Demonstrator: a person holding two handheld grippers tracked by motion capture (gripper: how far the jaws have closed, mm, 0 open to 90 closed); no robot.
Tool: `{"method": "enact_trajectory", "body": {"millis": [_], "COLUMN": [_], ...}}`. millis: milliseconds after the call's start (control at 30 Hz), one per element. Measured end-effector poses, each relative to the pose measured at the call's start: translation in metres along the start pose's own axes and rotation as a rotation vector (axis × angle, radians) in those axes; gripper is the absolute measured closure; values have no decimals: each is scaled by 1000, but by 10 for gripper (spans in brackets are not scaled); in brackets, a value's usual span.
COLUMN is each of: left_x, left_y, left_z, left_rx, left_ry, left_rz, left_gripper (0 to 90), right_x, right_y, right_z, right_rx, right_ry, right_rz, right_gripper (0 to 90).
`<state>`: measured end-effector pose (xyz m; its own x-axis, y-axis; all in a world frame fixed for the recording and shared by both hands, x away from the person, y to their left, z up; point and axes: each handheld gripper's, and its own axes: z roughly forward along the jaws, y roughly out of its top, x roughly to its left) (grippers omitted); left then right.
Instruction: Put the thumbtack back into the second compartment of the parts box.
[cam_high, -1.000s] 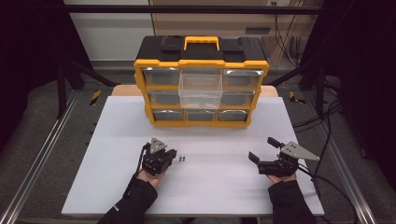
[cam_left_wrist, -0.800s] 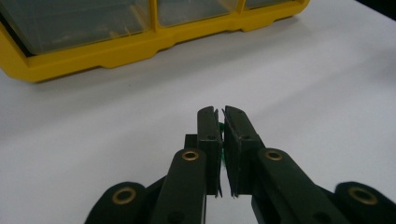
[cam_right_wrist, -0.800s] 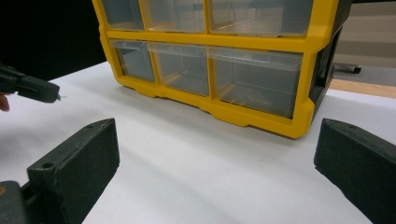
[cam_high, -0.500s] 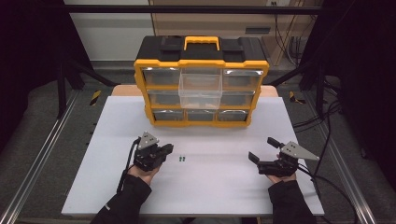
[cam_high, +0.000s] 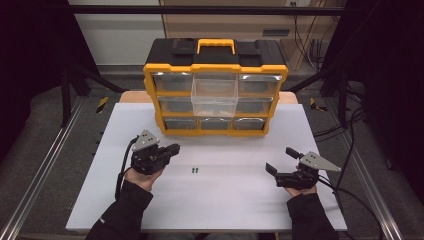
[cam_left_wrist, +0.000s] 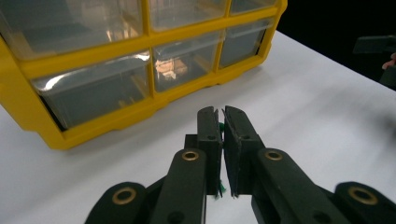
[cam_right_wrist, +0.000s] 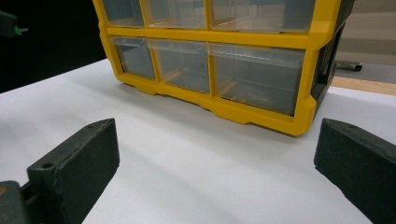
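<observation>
A white desk (cam_high: 215, 200) is filling the lower half of the frame, carrying a yellow drawer organiser (cam_high: 216, 87) at upper centre, with dark floor and cables lying around it. The left hand-held gripper (cam_left_wrist: 222, 122) is pinching a small green piece (cam_left_wrist: 221, 127) between nearly closed jaws. The right hand-held gripper (cam_high: 282, 160) is sitting wide open and empty at lower right, while two more green bits (cam_high: 194, 170) are lying mid-desk.

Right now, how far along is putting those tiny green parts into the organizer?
Early. Done: the middle drawer of the organizer sits pulled out. In hand: the left gripper pinches one small green part. Left: two green parts lie on the table; the right gripper is open.
</observation>
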<state>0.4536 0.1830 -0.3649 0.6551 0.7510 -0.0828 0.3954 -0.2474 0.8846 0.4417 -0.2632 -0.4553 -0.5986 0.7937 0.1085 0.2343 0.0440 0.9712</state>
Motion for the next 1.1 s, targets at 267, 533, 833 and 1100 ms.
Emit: {"method": "enact_trajectory", "body": {"millis": [267, 533, 833, 1100], "left_x": [-4, -8, -13, -23], "left_y": [35, 69, 101, 127], "left_z": [-16, -27, -36, -38], "left_rx": [-47, -83, -135, -166], "left_ry": [-15, -37, -48, -49], "left_rz": [42, 65, 79, 102], "left_gripper": [849, 849, 849, 848], "right_x": [0, 0, 0, 0], "right_y": [0, 0, 0, 0], "right_z": [0, 0, 0, 0], "right_rx": [5, 5, 8, 8], "right_ry": [-1, -1, 0, 1], "right_rz": [-3, -4, -2, -3], "right_gripper": [4, 4, 4, 5]}}
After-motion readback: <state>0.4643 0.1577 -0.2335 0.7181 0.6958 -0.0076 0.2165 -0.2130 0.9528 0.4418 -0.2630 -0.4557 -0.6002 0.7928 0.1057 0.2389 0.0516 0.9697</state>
